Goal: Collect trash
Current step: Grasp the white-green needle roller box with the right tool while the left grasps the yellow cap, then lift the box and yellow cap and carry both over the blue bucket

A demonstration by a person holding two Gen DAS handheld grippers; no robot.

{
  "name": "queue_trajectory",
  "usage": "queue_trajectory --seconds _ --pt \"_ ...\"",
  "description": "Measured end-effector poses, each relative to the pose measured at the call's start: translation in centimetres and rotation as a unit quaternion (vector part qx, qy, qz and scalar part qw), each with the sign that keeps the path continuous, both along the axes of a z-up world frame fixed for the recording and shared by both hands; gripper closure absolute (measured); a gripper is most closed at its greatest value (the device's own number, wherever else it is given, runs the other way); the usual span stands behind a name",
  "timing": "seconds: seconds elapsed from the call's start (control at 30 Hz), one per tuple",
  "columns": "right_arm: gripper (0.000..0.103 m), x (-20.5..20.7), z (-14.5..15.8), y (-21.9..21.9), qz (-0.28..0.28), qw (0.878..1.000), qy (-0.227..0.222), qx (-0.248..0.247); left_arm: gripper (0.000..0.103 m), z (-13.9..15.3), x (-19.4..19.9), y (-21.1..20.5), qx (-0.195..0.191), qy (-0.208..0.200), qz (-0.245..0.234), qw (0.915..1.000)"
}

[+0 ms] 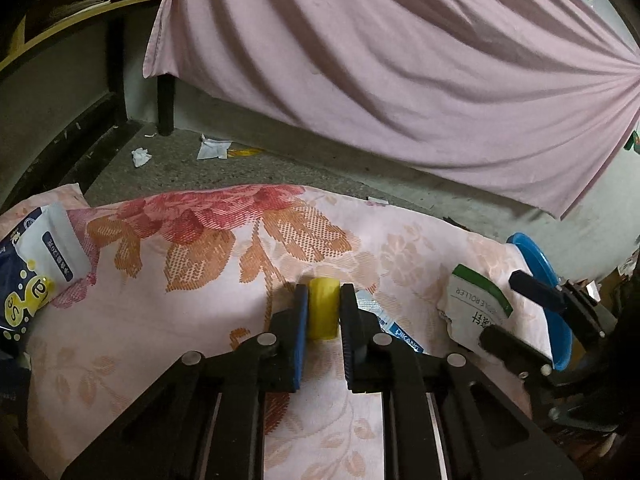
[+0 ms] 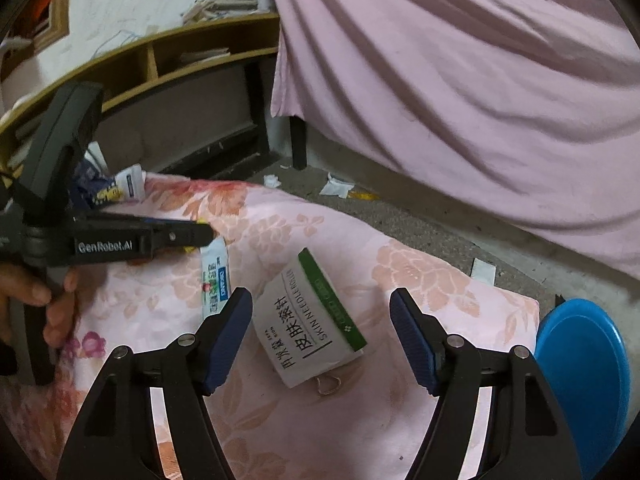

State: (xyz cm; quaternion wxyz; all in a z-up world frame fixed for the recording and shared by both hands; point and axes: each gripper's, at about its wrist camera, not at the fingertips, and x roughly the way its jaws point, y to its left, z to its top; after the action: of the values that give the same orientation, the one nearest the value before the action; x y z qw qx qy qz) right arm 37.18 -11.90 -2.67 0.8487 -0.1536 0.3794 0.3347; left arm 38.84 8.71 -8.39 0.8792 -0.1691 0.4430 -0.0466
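Our left gripper had its jaws pinched on a small yellow roll lying on the floral cloth. Our right gripper held its jaws spread, a white and green box lying untouched between them. Beyond, paper scraps littered the floor.

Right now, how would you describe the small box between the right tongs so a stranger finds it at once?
Find the floral pink cloth. Near its edge by the blue round lid lies a flat white box, between the open right tongs. Only it has a green stripe and black Chinese lettering.
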Motion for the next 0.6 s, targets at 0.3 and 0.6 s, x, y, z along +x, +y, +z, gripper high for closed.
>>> queue_trajectory --seconds 0.3,0.6 --pt "0.038 -0.6 -1.4 2.0 0.015 0.998 -0.011 -0.065 0.091 0.7 -1.1 0.1 -0.006 -0.015 0.002 0.9999" --pt "0.056 -1.2 -1.0 1.6 0.02 0.998 -0.025 -0.063 0.091 2.0 -2.3 -0.4 0.002 -0.046 -0.004 0.9989"
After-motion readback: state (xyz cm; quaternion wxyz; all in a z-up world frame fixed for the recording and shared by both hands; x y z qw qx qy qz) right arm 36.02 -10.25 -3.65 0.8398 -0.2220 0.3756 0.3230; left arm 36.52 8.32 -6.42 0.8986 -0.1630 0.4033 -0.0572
